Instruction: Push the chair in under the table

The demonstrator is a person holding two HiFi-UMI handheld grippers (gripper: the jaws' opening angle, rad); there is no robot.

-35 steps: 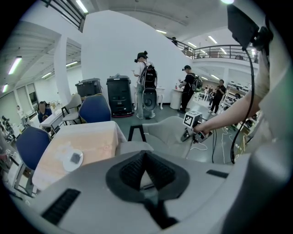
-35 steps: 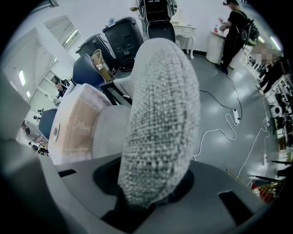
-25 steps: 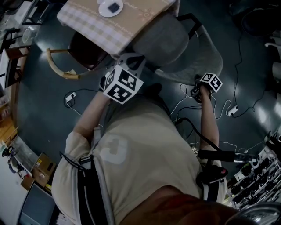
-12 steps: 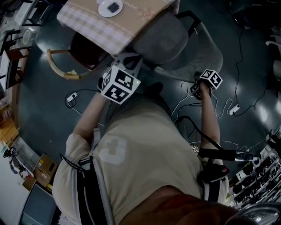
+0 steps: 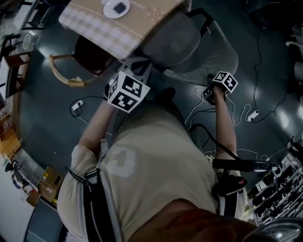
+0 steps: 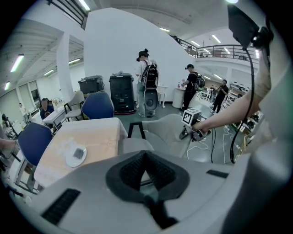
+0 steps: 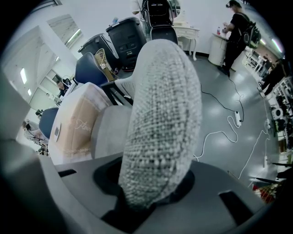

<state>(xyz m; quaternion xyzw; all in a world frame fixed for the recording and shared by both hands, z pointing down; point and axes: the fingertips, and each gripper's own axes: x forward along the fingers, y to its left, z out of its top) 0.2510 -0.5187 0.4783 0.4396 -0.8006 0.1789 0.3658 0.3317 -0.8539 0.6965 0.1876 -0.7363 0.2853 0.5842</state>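
Table (image 5: 97,26), checked cloth, upper left of head view; white disc (image 5: 117,7) on top. Brown chair w/ cane frame (image 5: 90,54) just beside it, not part of job. L gripper (image 6: 145,157): jaws shut tight, nothing between them; its marker cube (image 5: 127,90) sits near the rear left of the grey chair (image 5: 173,40); contact w/ chair can't be told. Grey chair: seat front already overlapped by the cloth's corner, backrest (image 5: 215,59) still out in the aisle, facing the person. R gripper (image 7: 153,187): jaws part-way apart & clamped on the backrest's woven top edge, which fills the gap betw. them; gripper points steeply down. Floor to the right: loose white cables (image 5: 201,106) and a power strip (image 5: 252,115), near the chair's rear. Step in hand (judged): push underway, approx. mid to late, R gripper driving via the backrest. Next move calls for a steady shove toward the table, grip kept firm so the fabric edge doesn't slip, line kept straight so the armrest (image 5: 201,21) clears the table edge; L gripper could steady the left side. Vs. a sec ago: R gripper & backrest rim sit slightly nearer the table; small change only. Both jaw settings unchanged; L gripper in approx. the same spot.
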